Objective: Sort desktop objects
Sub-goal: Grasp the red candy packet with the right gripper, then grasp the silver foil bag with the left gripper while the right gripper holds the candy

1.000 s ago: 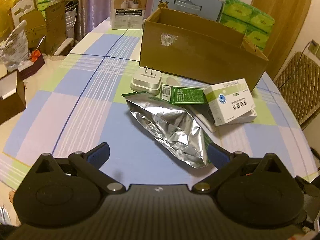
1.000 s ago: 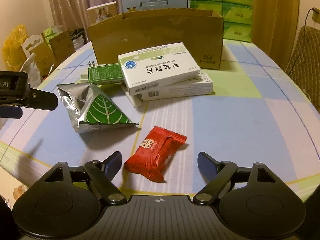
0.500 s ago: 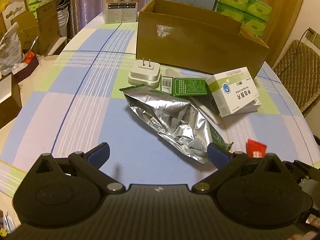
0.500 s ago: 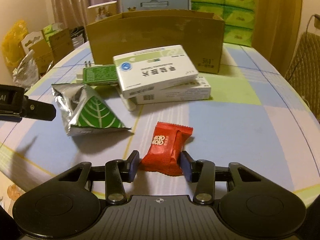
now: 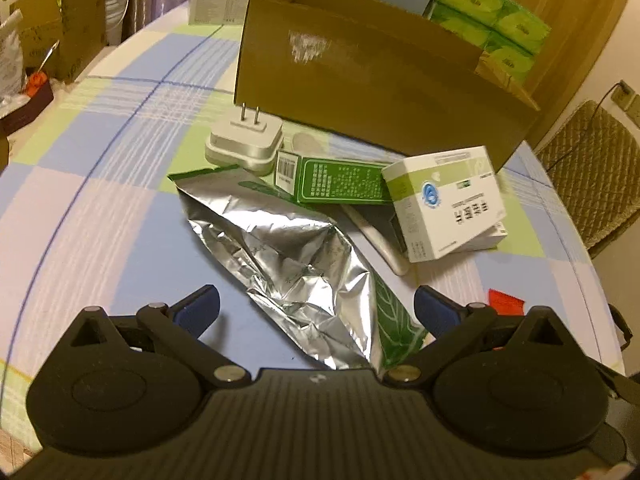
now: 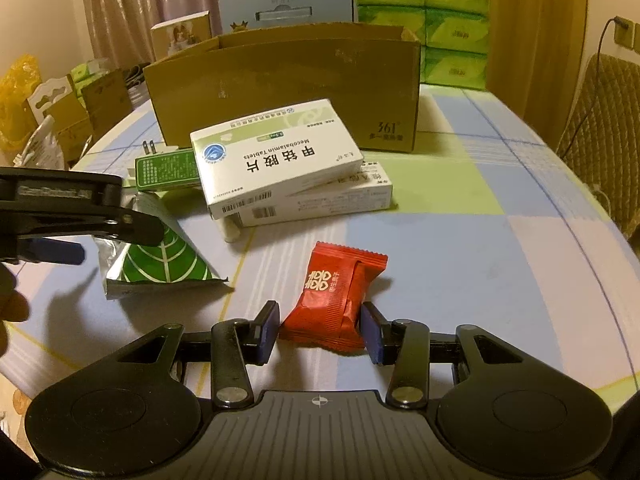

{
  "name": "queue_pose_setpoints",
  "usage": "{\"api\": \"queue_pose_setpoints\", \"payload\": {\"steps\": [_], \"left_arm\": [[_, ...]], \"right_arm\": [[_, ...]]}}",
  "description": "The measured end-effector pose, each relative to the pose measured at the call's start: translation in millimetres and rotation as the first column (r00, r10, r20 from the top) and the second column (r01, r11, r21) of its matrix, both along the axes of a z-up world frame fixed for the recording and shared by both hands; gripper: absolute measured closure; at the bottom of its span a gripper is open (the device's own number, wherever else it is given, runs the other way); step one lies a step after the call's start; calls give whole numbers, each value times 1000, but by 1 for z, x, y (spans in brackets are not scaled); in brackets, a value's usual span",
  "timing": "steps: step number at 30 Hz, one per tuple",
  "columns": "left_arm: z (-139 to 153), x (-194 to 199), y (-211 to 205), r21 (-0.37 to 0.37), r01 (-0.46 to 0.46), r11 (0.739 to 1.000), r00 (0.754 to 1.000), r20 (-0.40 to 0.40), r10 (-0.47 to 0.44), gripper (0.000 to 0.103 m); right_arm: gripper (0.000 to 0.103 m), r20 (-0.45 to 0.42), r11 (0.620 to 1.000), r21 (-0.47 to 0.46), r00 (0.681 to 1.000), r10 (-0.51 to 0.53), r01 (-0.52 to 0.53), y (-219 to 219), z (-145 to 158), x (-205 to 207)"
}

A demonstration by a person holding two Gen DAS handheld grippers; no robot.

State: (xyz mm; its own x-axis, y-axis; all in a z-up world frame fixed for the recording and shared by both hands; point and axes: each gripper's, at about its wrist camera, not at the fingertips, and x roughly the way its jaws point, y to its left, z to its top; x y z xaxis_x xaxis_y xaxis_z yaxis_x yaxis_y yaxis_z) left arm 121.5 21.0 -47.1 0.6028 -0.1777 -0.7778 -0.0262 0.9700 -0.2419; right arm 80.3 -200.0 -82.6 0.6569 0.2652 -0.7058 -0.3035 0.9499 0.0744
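While looking along my left gripper [image 5: 316,308], I am holding its blue-padded fingers spread wide above the crumpled silver foil pouch [image 5: 296,264], gripping nothing. Beyond it the white two-prong plug adapter [image 5: 245,145], the green rectangular carton [image 5: 334,181] and the white medicine box [image 5: 448,200] are lying on the checked tablecloth [image 5: 100,184], in front of the open brown cardboard box [image 5: 372,92]. Through the right wrist camera, my right gripper [image 6: 320,330] is clamping the red sealed candy wrapper [image 6: 340,296] between both pads, near the table's front edge. To its left, my other gripper's black finger is hanging over the pouch's green leaf print [image 6: 164,264].
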Motion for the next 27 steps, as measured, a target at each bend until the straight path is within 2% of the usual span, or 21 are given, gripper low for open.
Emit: {"api": "queue_pose_setpoints", "payload": {"steps": [4, 6, 12, 18, 22, 23, 26, 27], "left_arm": [[-11, 11, -4, -2, 13, 1000, 1000, -23, -13, 6], [-17, 14, -4, -4, 27, 1000, 999, -42, -27, 19], [-13, 3, 8, 14, 83, 996, 995, -52, -82, 27], [0, -25, 35, 83, 119, 989, 988, -110, -110, 27], [10, -35, 48, 111, 98, 989, 991, -100, -87, 28], [10, -34, 51, 103, 84, 991, 993, -95, -74, 27], [10, -30, 58, 97, 14, 995, 995, -100, -4, 13], [9, -29, 59, 104, -10, 995, 995, -101, 21, 11]], "right_arm": [[62, -11, 1000, 7, 1000, 2, -2, -1, -2, 4], [62, -9, 1000, 12, 1000, 2, -2, -1, -1, 4], [62, -4, 1000, 21, 1000, 12, -12, -1, 3, 1], [62, 12, 999, 27, 999, 31, -31, 6, 9, -5], [62, 19, 998, 30, 999, 48, -49, 14, 11, -7], [62, 19, 998, 30, 999, 51, -52, 16, 12, -7], [62, 19, 998, 29, 998, 58, -59, 19, 12, -7], [62, 19, 998, 27, 998, 60, -60, 20, 11, -6]]}}
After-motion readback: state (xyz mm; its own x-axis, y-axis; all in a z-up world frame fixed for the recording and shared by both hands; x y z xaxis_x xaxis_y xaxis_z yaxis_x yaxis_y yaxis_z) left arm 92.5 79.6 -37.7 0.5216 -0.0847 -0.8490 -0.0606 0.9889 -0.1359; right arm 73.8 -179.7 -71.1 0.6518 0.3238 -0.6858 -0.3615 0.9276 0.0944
